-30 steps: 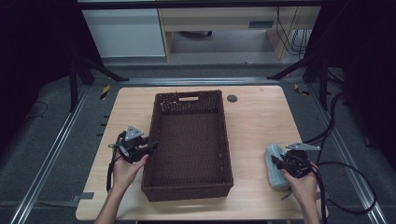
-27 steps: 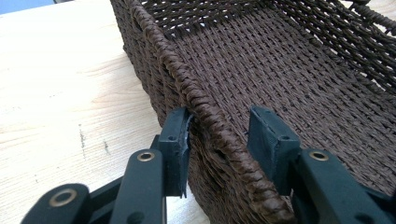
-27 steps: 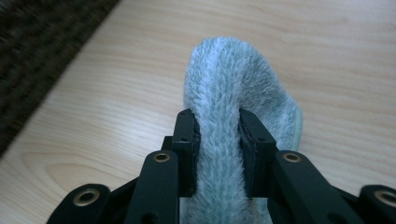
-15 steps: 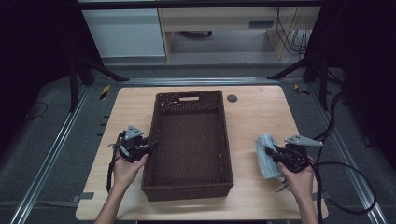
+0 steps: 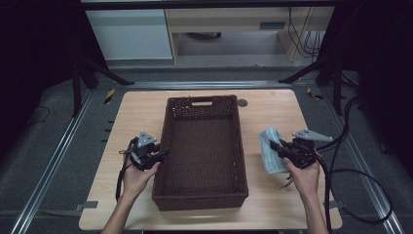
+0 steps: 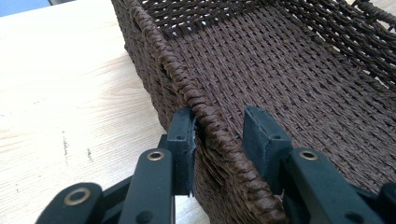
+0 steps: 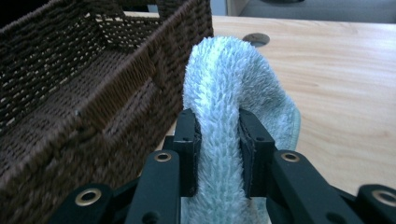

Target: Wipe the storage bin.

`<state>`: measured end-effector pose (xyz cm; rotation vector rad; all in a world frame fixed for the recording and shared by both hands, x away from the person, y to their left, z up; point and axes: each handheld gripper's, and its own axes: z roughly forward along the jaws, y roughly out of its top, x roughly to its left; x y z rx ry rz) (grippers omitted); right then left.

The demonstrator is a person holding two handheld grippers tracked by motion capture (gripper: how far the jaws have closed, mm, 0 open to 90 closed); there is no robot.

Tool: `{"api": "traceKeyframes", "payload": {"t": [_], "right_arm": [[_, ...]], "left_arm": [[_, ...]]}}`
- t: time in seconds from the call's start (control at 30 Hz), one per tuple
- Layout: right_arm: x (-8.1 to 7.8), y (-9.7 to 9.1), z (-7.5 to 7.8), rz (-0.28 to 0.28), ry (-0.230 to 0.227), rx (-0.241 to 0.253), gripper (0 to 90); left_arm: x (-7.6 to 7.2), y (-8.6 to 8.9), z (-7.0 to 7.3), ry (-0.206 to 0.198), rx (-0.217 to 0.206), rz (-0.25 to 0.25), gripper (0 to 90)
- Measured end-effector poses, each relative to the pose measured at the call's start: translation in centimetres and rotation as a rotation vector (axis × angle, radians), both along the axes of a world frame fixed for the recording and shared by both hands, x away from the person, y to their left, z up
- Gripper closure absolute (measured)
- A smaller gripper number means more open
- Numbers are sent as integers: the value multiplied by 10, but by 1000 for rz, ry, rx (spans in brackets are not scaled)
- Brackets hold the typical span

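Mid-step: moving a folded pale blue towel (image 5: 272,151) toward the dark brown wicker basket (image 5: 202,192), judging by how things lie. Right tongs (image 5: 275,146) clenched on the towel's fold, pads pressing the fluffy pile from both sides, as seen close up in the right gripper view (image 7: 219,140); towel raised off the bench (image 5: 272,105) near its right edge, just beside the basket's right wall and outside it. Left tongs (image 5: 164,152) straddling the basket's left rim close to its near-left corner, jaws just closing in; in the left gripper view the outer pad (image 6: 184,140) touching the braided rim (image 6: 205,116), the inner pad standing a little off it, so no firm grip yet. Next move, by estimate: finish pinching the rim to steady the basket, then carry the towel over the right wall and lower it onto the bare woven floor before letting go; needs enough lift for the hanging end to pass the rim. Count: one basket, nothing inside; one towel; one round dark grommet (image 5: 242,103) by the bench's far edge; two tongs.
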<state>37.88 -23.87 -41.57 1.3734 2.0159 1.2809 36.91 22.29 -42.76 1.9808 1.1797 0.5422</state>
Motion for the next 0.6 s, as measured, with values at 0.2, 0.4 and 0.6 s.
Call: {"api": "traceKeyframes", "payload": {"t": [0.2,0.4,0.6], "right_arm": [[23,9,1,-5,-8,7,726],[50,13,0,-28,-22,30,729],[74,21,-11,-32,-13,39,730]], "left_arm": [[-2,-5,1,-1,11,-10,639],[-2,-8,1,0,21,-14,641],[-2,-9,1,1,25,-14,642]]}}
